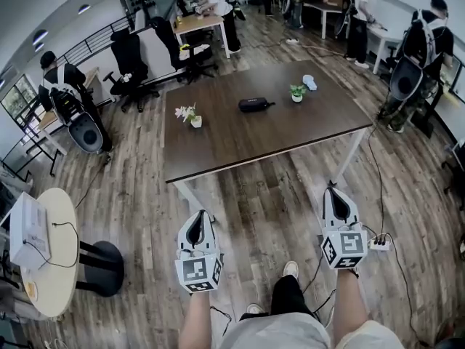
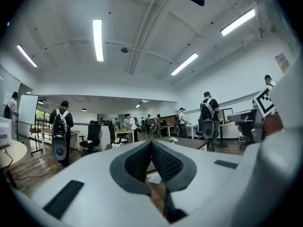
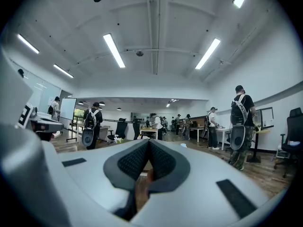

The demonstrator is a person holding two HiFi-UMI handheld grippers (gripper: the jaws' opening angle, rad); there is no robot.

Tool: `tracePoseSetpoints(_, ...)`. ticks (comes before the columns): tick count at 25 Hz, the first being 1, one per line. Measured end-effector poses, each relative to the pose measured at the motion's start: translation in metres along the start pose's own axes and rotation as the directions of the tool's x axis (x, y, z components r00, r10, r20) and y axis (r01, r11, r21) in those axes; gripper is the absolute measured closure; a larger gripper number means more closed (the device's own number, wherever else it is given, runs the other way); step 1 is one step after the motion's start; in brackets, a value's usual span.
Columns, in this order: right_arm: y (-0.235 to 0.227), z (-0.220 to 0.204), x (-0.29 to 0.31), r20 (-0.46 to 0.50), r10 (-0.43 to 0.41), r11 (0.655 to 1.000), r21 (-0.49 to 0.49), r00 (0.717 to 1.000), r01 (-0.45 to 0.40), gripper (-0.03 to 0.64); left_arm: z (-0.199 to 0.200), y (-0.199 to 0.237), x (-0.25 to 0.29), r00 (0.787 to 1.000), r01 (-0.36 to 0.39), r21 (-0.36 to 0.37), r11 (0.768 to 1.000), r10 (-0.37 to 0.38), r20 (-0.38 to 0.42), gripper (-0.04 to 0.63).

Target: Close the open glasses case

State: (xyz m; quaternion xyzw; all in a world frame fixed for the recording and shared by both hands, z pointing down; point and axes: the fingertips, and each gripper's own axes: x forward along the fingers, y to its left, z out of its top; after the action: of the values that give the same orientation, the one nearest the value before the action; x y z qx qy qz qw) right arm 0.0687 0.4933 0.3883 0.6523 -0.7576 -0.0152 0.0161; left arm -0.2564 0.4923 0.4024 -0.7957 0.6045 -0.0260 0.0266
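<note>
Head view alone shows glasses case on table, both hand-held grippers, jaws together, empty.

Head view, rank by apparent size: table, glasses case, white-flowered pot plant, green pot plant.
1. table, largest by far
2. glasses case and white-flowered pot plant: too alike to rank; the case is longer, the plant taller
3. green pot plant, smallest, though it sits slightly farther away

Honestly, nothing readable anywhere here. The cubes on the left gripper and the right gripper only carry black-and-white square marker patterns, not letters or numbers. There's a small notice high on the wall to the right, but its print is way too tiny to make out.
</note>
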Motion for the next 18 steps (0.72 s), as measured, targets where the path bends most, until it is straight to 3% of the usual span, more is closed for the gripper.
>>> tracePoseSetpoints(11,-0.033,-0.026,0.037,-0.059,0.005,1.000,0.023,0.998,-0.004,0.615,-0.010,-0.029,0.054,0.998,0.045,-0.001,0.999,-0.045,-0.037,0.595)
tracePoseSetpoints(18,-0.075,-0.041,0.097,-0.079,0.036,0.999,0.031,0.996,-0.034,0.615,-0.014,-0.056,0.131,0.996,0.050,-0.002,0.999,-0.050,-0.068,0.594)
